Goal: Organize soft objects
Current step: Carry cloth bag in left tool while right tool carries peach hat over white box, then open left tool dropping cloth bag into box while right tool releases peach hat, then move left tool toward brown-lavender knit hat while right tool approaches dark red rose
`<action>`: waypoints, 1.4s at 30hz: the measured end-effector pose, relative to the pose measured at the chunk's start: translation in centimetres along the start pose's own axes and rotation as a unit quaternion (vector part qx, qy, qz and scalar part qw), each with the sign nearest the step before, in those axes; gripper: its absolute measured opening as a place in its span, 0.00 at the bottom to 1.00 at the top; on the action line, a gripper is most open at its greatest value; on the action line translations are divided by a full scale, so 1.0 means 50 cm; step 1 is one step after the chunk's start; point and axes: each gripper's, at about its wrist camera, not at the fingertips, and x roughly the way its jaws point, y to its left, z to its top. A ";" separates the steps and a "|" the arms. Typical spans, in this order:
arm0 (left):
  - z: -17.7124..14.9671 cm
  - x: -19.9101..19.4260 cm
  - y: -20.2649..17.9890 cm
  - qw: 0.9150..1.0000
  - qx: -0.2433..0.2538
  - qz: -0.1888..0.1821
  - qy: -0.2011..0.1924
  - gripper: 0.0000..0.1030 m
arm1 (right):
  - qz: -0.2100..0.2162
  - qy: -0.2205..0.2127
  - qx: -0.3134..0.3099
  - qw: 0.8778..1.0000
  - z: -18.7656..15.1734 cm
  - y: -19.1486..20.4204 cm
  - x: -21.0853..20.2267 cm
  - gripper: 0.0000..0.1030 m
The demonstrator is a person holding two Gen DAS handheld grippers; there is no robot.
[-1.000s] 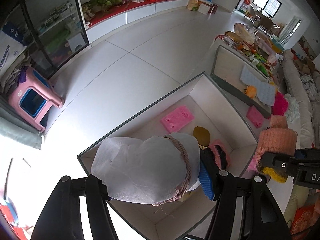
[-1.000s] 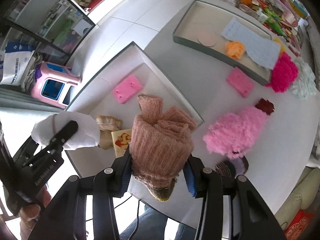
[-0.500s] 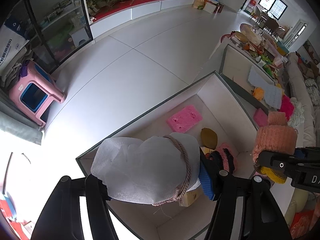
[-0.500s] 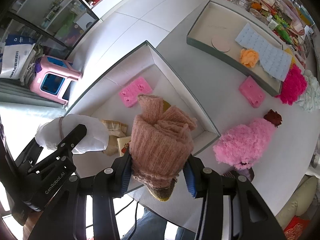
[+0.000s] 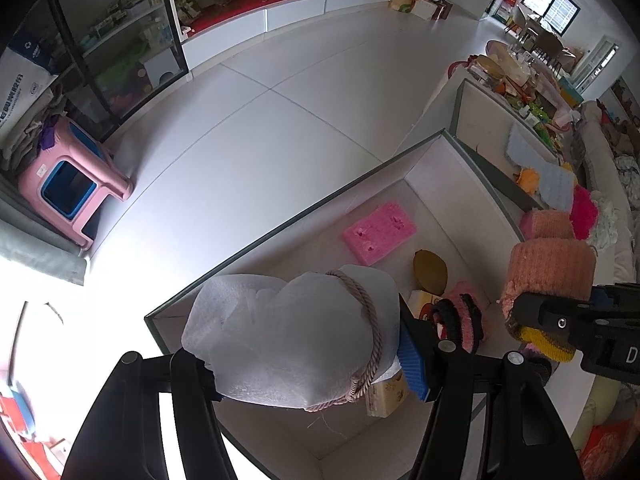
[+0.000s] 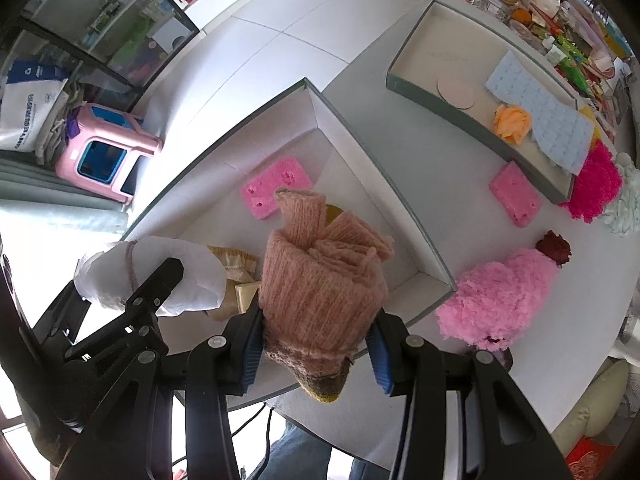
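My left gripper (image 5: 308, 364) is shut on a white foam bundle tied with a beige cord (image 5: 292, 332), held above the near end of a white box with a grey rim (image 5: 280, 228). My right gripper (image 6: 316, 344) is shut on a rolled salmon knitted piece with a yellow end (image 6: 320, 288), hanging over the same box (image 6: 360, 140). Inside the box lie a pink sponge (image 5: 378, 232), an olive round pad (image 5: 430, 266), a pink and black knitted item (image 5: 464, 320) and a small printed packet (image 5: 386, 398).
A second grey tray (image 6: 448, 104) on the table holds a light blue mat (image 6: 540, 112), an orange puff (image 6: 512, 122) and a round disc (image 6: 456, 90). On the tabletop lie a fluffy pink hat (image 6: 496, 300), another pink sponge (image 6: 516, 198) and a magenta fluffy item (image 6: 596, 184). A pink stool (image 5: 70, 184) stands on the floor.
The right gripper with the knitted roll has shifted over the box. The left gripper with the white bundle has barely moved.
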 end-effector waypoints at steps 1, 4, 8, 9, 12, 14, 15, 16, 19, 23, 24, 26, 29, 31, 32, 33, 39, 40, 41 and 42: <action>-0.002 0.001 0.000 1.000 -0.002 0.000 0.001 0.63 | -0.001 0.001 -0.002 1.000 0.001 0.001 0.002 0.48; -0.002 0.007 0.000 1.000 -0.003 0.002 0.004 0.63 | -0.003 0.003 -0.003 1.000 0.004 0.003 0.007 0.48; -0.004 0.014 0.001 1.000 -0.001 0.005 0.010 0.63 | -0.008 0.008 -0.007 1.000 0.008 0.005 0.018 0.48; -0.005 0.016 0.001 1.000 -0.001 0.005 0.012 0.63 | -0.009 0.009 -0.007 1.000 0.009 0.006 0.020 0.48; -0.008 0.019 0.002 1.000 -0.003 0.003 0.014 0.63 | -0.008 0.009 -0.005 1.000 0.011 0.006 0.025 0.48; -0.010 0.018 0.002 1.000 -0.001 -0.001 0.012 0.63 | -0.006 0.007 -0.005 1.000 0.012 0.006 0.028 0.48; -0.011 0.016 0.001 1.000 0.001 -0.003 0.009 0.64 | -0.005 0.007 -0.005 1.000 0.012 0.008 0.028 0.48; -0.012 0.014 0.000 1.000 0.001 -0.003 0.008 0.69 | -0.002 0.005 -0.005 1.000 0.011 0.008 0.028 0.48; -0.016 0.004 0.001 1.000 -0.005 -0.001 -0.003 0.85 | 0.011 -0.006 -0.007 1.000 0.011 0.008 0.026 0.56; -0.016 -0.011 0.009 1.000 -0.027 0.007 -0.013 1.00 | 0.030 -0.024 0.004 0.999 0.006 -0.002 0.014 0.84; -0.016 -0.018 0.012 0.999 -0.036 0.005 -0.022 1.00 | 0.034 -0.028 0.008 0.999 0.006 -0.004 0.011 0.84; -0.014 -0.043 0.022 0.997 -0.060 -0.007 -0.047 1.00 | 0.030 -0.038 0.019 0.999 0.000 -0.015 0.005 0.85; -0.006 -0.116 0.026 0.988 -0.090 -0.025 -0.125 1.00 | 0.016 -0.056 0.033 0.998 -0.016 -0.035 -0.009 0.85; 0.003 -0.177 0.015 0.977 -0.094 -0.032 -0.188 1.00 | 0.001 -0.059 0.044 0.997 -0.027 -0.048 -0.013 0.86; 0.011 -0.202 0.008 0.972 -0.092 -0.039 -0.210 1.00 | -0.012 -0.059 0.048 0.997 -0.035 -0.053 -0.014 0.86; 0.019 -0.226 -0.002 0.968 -0.090 -0.047 -0.228 1.00 | -0.022 -0.058 0.048 0.997 -0.043 -0.056 -0.015 0.86; 0.055 -0.343 -0.112 0.949 -0.074 0.012 -0.305 1.00 | -0.032 -0.055 0.057 0.996 -0.079 -0.053 -0.020 0.86; 0.057 -0.362 -0.131 0.946 -0.072 0.009 -0.317 1.00 | -0.027 -0.054 0.063 0.996 -0.082 -0.051 -0.021 0.86; 0.060 -0.377 -0.143 0.942 -0.074 -0.005 -0.327 1.00 | -0.020 -0.053 0.069 0.996 -0.084 -0.050 -0.025 0.86; 0.059 -0.394 -0.154 0.937 -0.076 -0.024 -0.339 1.00 | -0.019 -0.054 0.071 0.996 -0.087 -0.049 -0.028 0.86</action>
